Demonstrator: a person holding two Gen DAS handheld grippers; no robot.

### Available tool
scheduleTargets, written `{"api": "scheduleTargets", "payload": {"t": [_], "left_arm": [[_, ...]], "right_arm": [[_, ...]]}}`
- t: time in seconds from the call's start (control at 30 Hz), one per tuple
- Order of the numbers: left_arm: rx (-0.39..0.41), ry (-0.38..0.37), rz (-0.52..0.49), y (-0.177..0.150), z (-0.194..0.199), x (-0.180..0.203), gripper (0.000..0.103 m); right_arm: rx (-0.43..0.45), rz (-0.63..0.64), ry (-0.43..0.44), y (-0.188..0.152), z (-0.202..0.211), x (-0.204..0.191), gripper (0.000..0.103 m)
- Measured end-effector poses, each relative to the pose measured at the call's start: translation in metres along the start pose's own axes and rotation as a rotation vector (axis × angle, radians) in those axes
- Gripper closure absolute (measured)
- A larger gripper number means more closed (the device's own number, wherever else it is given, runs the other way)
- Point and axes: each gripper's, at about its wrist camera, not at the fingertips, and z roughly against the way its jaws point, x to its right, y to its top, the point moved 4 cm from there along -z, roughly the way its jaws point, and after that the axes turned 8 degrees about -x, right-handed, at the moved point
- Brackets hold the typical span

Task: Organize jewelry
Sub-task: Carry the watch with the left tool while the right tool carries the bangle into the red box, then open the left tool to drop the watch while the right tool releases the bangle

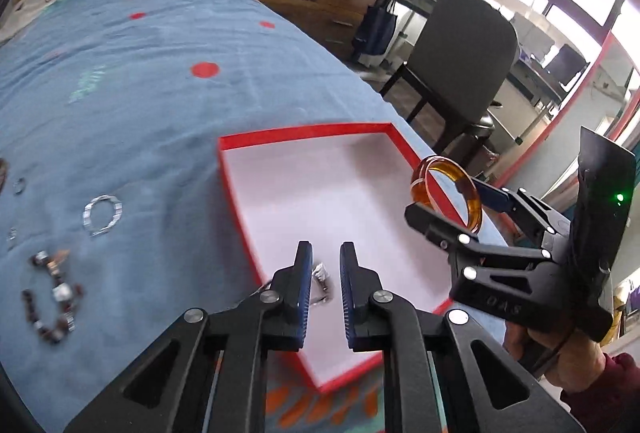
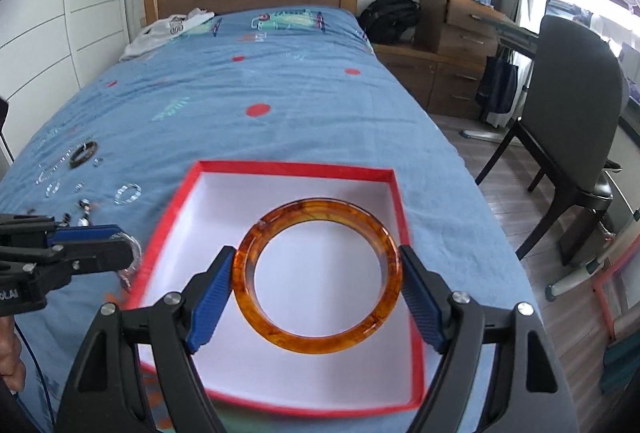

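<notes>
An open red box (image 2: 292,167) with a white inside lies on the blue bedspread (image 2: 280,81). My right gripper (image 2: 317,253) hangs over the box, its jaws wide and pressed against both sides of an amber bangle (image 2: 320,343) held flat. In the left wrist view that gripper (image 1: 452,201) and the amber bangle (image 1: 474,209) are over the right rim of the red box (image 1: 304,133). My left gripper (image 1: 325,273) is at the box's near-left edge, jaws nearly together on a small clear silvery bracelet (image 1: 322,275). In the right wrist view the left gripper (image 2: 126,247) carries that bracelet (image 2: 134,251).
More jewelry lies on the bedspread left of the box: a clear ring bracelet (image 1: 102,215), a dark beaded bracelet (image 1: 52,297), a brown bangle (image 2: 84,154) and small rings. The bed's edge runs just right of the box. A dark chair (image 2: 572,113) stands beyond it.
</notes>
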Motion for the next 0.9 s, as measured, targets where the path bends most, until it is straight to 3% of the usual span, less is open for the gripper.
{"api": "scheduleTargets", "payload": {"t": [0.3,0.53,0.6,0.8,0.9], "left_arm": [[-0.073,0.009,-0.001,-0.004,-0.036,0.003,0.089],[-0.090,0.025,-0.009,-0.014,-0.041,-0.002,0.093],[-0.102,0.036,0.000,-0.016,-0.044,-0.006,0.097],[-0.091,0.081,0.014,-0.023,-0.038,-0.016,0.100],[-0.104,0.044,0.044,-0.028,-0.035,-0.025,0.100]], "right_arm": [[-0.070,0.068,0.059,-0.015,-0.031,-0.001,0.025],[-0.165,0.141,0.064,-0.031,-0.052,-0.011,0.025],[-0.202,0.216,0.020,-0.039,-0.059,-0.021,0.024],[-0.208,0.246,0.049,-0.049,-0.055,-0.032,0.024],[-0.207,0.252,0.050,-0.049,-0.053,-0.035,0.024]]}}
